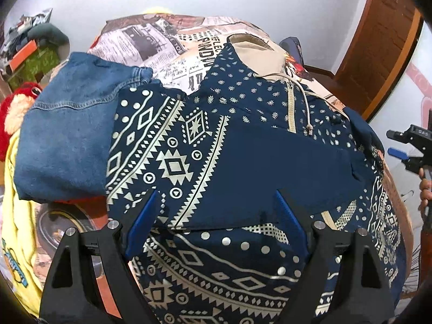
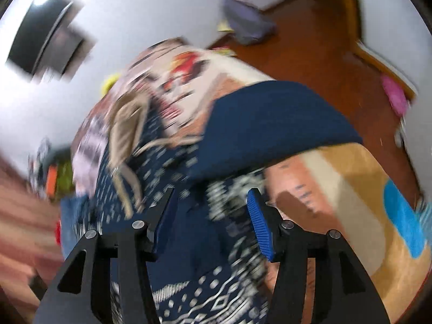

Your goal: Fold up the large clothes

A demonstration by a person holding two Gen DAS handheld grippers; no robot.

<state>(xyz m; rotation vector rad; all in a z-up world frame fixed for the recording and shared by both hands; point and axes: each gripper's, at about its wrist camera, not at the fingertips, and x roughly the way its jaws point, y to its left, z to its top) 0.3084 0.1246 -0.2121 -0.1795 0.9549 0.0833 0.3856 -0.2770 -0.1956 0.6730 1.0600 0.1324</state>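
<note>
White walls back a newsprint-patterned bed [image 1: 172,40]; on it we see the navy patterned hoodie [image 1: 229,145], with left gripper [image 1: 216,216] and right gripper [image 2: 213,216] fingers spread above it, holding nothing.

Left gripper [image 1: 216,210]: jaws spread wide, nothing between them. Right gripper [image 2: 213,213]: jaws likewise apart, empty; view blurred. A hand [image 1: 424,186] grips the right gripper's handle.
</note>
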